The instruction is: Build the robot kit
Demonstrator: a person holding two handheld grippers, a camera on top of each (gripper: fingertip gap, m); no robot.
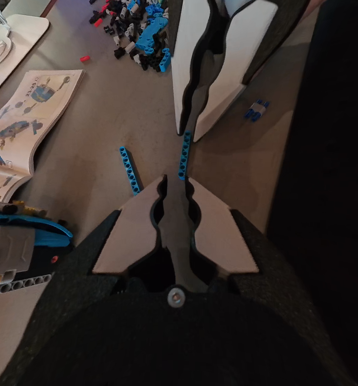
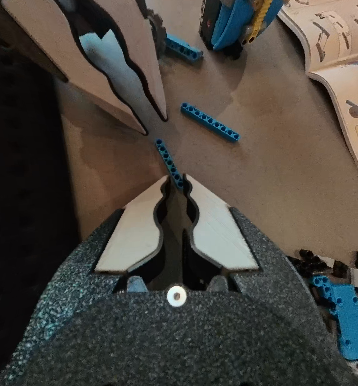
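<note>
A blue holed beam (image 2: 169,163) sits mid-frame, pinched at its near end by the right gripper (image 2: 176,181), whose jaws stand almost closed on it. The left gripper (image 1: 175,177), jaws narrowly parted and holding nothing, points at the beam's free end. Two more blue beams show: one (image 2: 209,122) lies whole beside it, another (image 2: 184,48) is half hidden at upper centre. An instruction booklet (image 1: 31,117) and a pile of loose parts (image 1: 138,31) are cut off by the frame edges.

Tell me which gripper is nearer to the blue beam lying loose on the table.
Left. The left gripper has the loose beam just beside its tips. The right gripper sits farther off, shut on the other beam.
</note>
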